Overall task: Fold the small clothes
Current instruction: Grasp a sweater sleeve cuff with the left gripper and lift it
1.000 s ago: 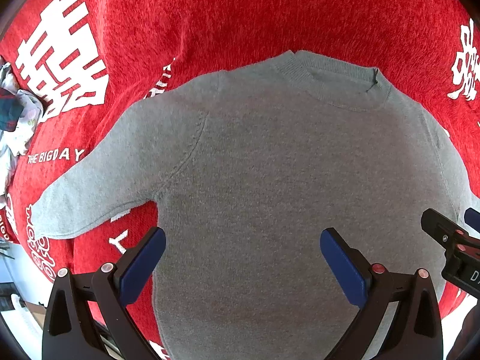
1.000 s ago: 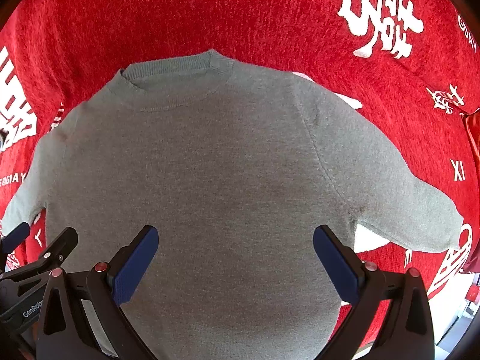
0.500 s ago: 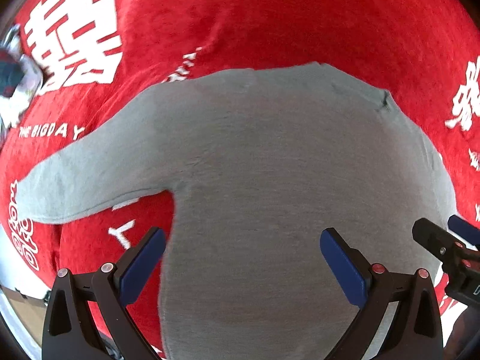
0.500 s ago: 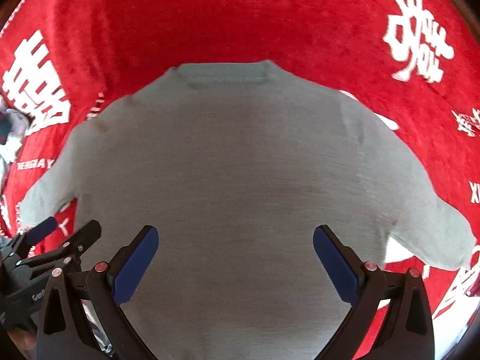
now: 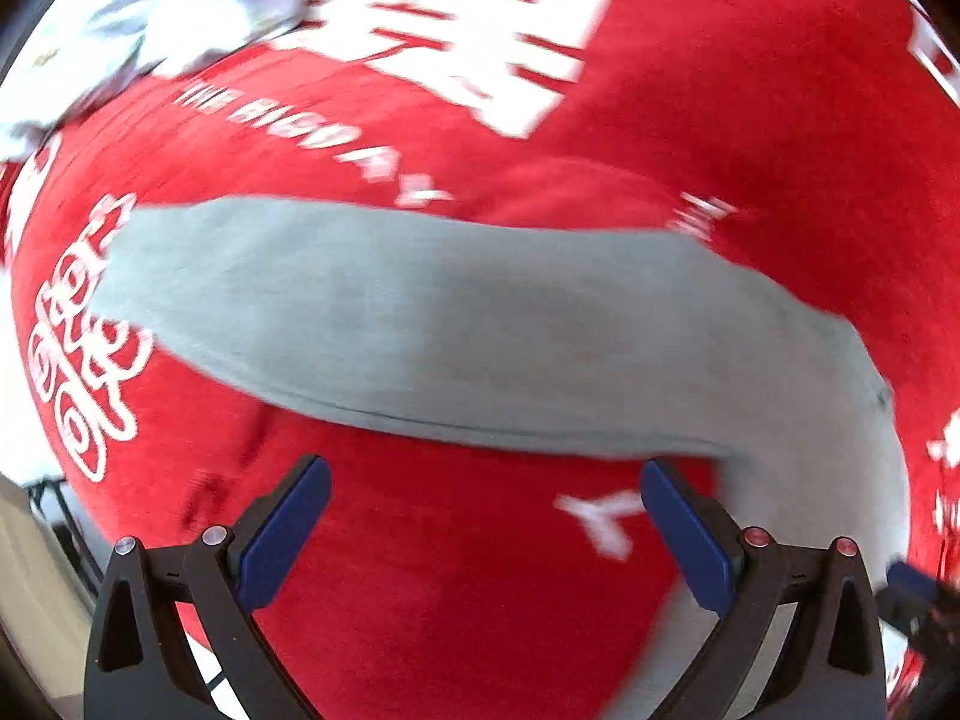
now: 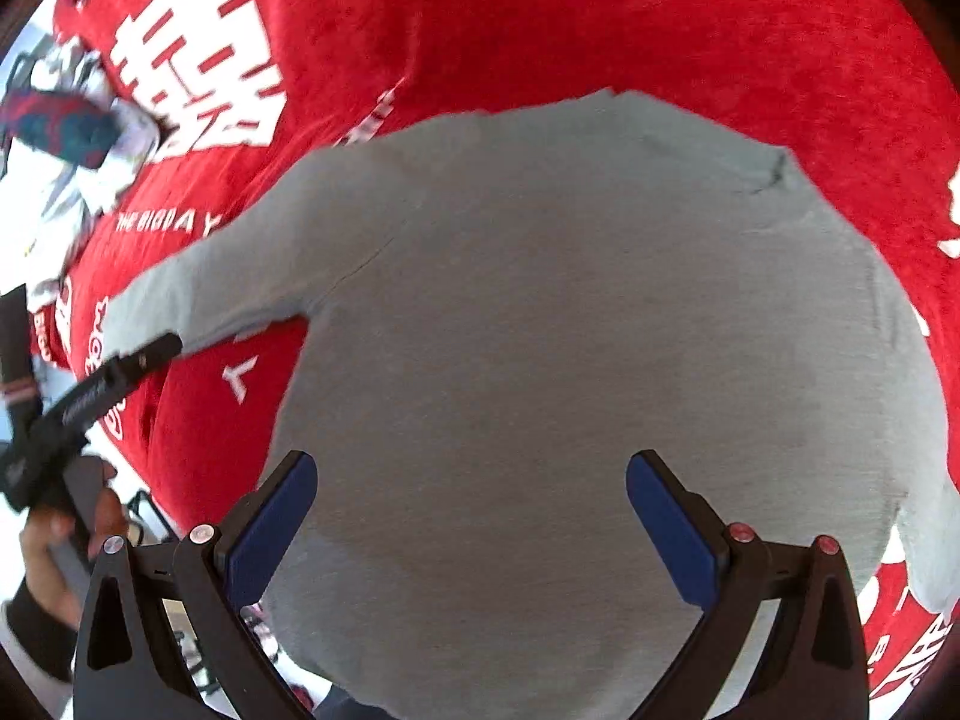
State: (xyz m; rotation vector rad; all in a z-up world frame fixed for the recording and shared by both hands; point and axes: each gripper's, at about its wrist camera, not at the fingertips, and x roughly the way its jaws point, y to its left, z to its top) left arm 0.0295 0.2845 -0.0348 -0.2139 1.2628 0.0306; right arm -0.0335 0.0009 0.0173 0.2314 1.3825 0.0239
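**Left gripper swings off the body toward the sleeve**

Red blanket (image 6: 690, 18) with white lettering covers the whole work surface; grey sweater (image 6: 588, 330) lies flat on it, front up, arms spread. All places below are given from the sweater.

Biggest change: a second ago the left wrist view looked square onto the sweater's chest. Now that view is blurred with motion and filled by the left sleeve (image 5: 420, 324), stretched across the frame, with bare blanket under the pads. Left gripper (image 5: 480, 525) has moved out past the sweater's side seam, below the sleeve. Right wrist view confirms it: the left gripper (image 6: 114, 375) shows at the sleeve's cuff end, a hand (image 6: 54, 540) on its grip.

Right gripper (image 6: 471, 519) has turned too: its view now takes in the collar at upper right and the left sleeve at far left, over the lower body of the sweater.

Both sets of tongs stand wide apart, holding nothing; no cloth between the blue pads.

Small item: a heap of other clothes (image 6: 78, 138) lies beyond the cuff, at the blanket's edge.

Reading: no fold made yet. Sleeve looks like the first target, to be pinched near the cuff and carried in over the chest
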